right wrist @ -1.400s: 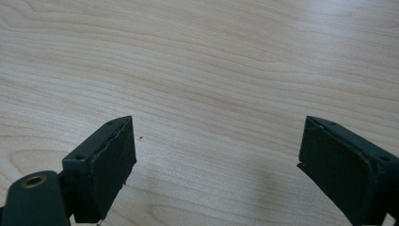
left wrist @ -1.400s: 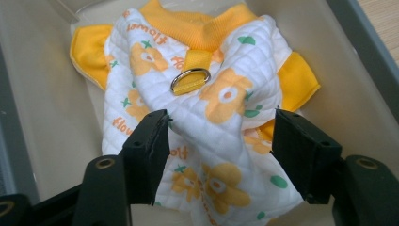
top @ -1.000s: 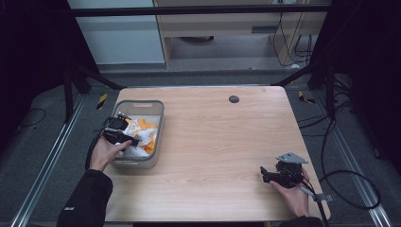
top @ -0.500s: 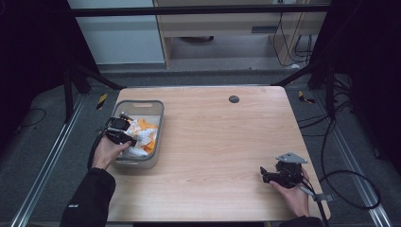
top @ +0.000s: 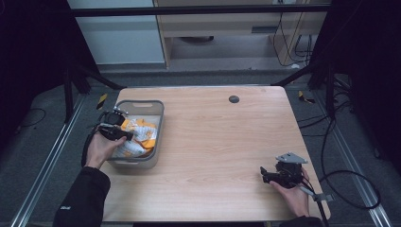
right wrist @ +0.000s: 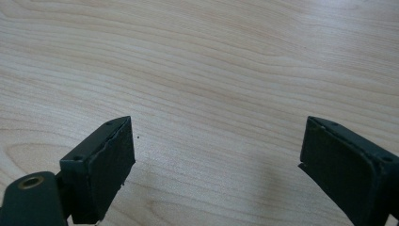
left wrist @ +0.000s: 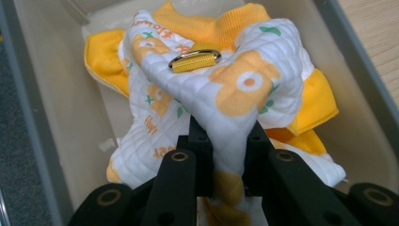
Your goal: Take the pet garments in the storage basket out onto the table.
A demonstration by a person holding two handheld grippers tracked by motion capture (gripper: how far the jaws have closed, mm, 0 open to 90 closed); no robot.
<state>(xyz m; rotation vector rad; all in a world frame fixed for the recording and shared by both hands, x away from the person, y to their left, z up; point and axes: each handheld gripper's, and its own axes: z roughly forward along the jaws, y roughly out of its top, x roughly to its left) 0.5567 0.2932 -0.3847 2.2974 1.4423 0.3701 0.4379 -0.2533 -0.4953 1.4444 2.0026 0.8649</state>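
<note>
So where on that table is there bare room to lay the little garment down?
Nearly all the wooden table is bare: the wide stretch between the grey bin and the right gripper, apart from a small dark disc near the far edge. The bin is crowded, where the left gripper pinches the quilted orange-and-white garment.

Wooden table (top: 213, 142) bears a grey bin (top: 158, 137).

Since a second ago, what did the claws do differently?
The left claw has just closed on the quilted yellow-and-white garment in the grey bin and begun lifting it. The right claw stayed open over the wooden table.
</note>
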